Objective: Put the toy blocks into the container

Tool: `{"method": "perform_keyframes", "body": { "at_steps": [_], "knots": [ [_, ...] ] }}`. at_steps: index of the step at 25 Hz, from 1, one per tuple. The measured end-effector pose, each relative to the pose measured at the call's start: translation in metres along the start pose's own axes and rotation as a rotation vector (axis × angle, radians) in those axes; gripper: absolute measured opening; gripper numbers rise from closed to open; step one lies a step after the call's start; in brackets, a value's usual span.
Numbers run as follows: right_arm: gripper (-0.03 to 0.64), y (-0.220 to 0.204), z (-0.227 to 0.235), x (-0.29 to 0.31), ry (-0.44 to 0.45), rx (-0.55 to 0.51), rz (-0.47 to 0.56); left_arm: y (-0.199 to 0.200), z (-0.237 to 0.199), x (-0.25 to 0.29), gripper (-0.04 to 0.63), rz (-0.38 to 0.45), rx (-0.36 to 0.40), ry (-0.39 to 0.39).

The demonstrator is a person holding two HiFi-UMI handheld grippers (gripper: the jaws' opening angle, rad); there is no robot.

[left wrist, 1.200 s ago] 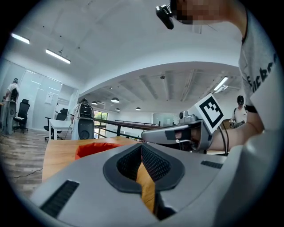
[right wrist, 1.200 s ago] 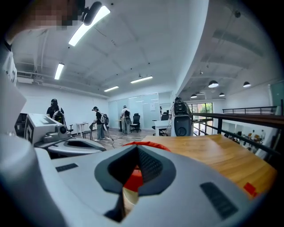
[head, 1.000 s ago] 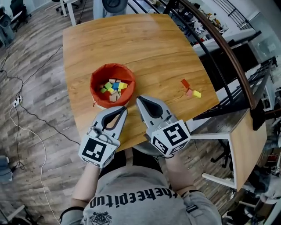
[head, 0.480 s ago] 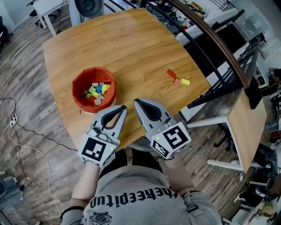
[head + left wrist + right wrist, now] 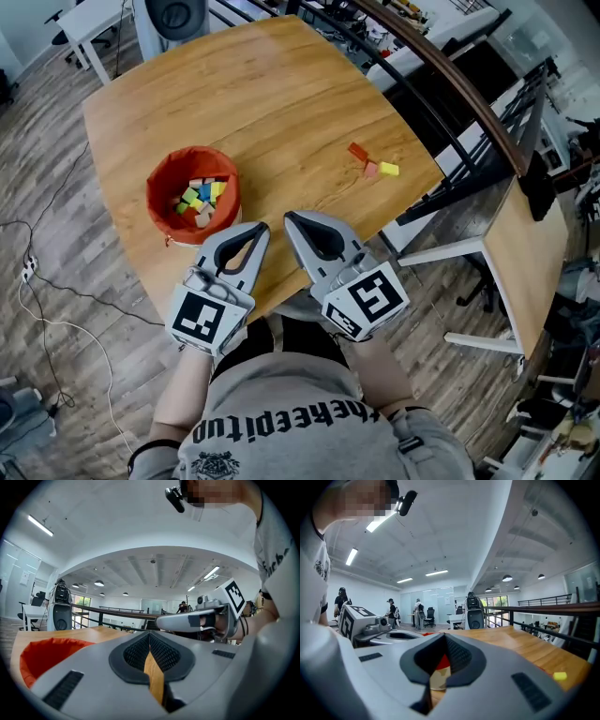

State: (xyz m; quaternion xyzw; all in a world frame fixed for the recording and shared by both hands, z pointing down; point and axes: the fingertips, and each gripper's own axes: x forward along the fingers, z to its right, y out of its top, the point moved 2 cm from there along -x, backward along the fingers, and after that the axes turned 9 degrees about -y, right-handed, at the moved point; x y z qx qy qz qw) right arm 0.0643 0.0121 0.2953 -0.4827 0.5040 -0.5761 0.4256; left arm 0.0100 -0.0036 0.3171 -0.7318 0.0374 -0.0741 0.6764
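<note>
Only from the head view are blocks seen inside the container (centre left); left gripper and right gripper are closed, empty.

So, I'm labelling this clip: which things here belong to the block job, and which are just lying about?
Job: red container, blocks inside it, three loose blocks.
Lying about: speaker, white desk, handrail.

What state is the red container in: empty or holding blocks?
Holding blocks: the head view shows several coloured blocks inside the red container; three loose blocks lie out on the table.
</note>
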Motion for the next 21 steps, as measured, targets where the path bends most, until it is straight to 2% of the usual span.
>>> {"method": "perform_keyframes", "body": {
  "at_steps": [21],
  "knots": [
    [0.009, 0.001, -0.011, 0.003, -0.003, -0.023, -0.008, 0.004, 0.000, -0.005, 0.015, 0.012, 0.002, -0.022]
  ]
}}
